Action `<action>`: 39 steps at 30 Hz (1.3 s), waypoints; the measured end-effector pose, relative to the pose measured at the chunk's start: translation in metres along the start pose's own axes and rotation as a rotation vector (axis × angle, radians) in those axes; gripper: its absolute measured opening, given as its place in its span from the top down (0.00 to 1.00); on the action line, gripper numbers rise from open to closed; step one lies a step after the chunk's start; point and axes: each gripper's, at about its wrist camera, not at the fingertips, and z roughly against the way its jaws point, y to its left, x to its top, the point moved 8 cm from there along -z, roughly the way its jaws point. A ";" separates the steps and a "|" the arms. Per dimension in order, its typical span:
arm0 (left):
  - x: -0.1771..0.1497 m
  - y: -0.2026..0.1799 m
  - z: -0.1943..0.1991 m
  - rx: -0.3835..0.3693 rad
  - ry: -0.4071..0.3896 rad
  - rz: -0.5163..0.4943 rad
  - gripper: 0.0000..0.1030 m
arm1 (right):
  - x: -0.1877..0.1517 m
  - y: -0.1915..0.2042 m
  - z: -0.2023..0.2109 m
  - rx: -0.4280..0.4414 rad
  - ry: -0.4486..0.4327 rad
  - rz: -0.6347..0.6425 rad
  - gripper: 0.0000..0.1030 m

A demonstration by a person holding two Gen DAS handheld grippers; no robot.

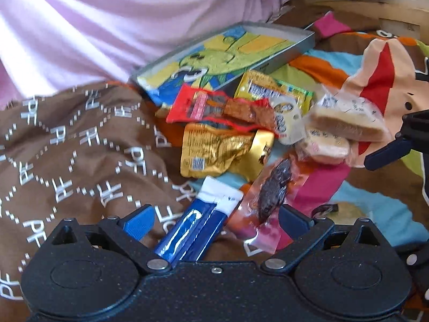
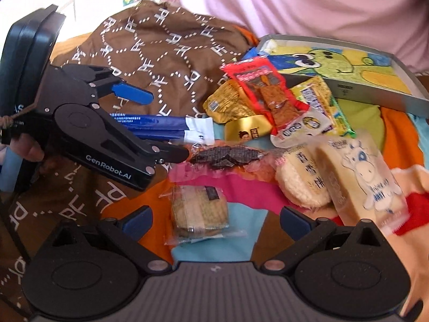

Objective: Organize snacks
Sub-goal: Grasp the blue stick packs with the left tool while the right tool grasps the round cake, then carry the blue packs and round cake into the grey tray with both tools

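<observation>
Both grippers' jaws gape wide: left gripper (image 2: 150,123) straddles the blue stick packet (image 1: 193,228) near the cartoon-printed metal tray (image 1: 284,56); closing comes next; right gripper (image 2: 214,220) straddles the clear-wrapped cracker (image 2: 199,212).

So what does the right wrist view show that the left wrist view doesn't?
Only the right wrist view shows the cracker pack between the right tongs, and the whole left tongs from outside. Only the left view shows cardboard. Both show the tin, blue packet and red packet.

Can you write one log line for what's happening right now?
left gripper: open, around blue packet | right gripper: open, over cracker pack | tin tray: no snacks inside
</observation>
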 end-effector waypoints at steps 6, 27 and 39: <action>-0.013 0.014 -0.010 0.000 0.076 0.041 0.11 | 0.008 0.006 -0.016 0.041 0.025 0.011 0.01; -0.020 0.010 -0.008 -0.044 0.149 0.034 0.63 | 0.001 -0.004 -0.030 0.029 0.064 -0.114 0.36; -0.025 -0.019 0.006 -0.138 0.215 0.167 0.65 | -0.001 -0.004 -0.031 0.026 0.075 -0.139 0.41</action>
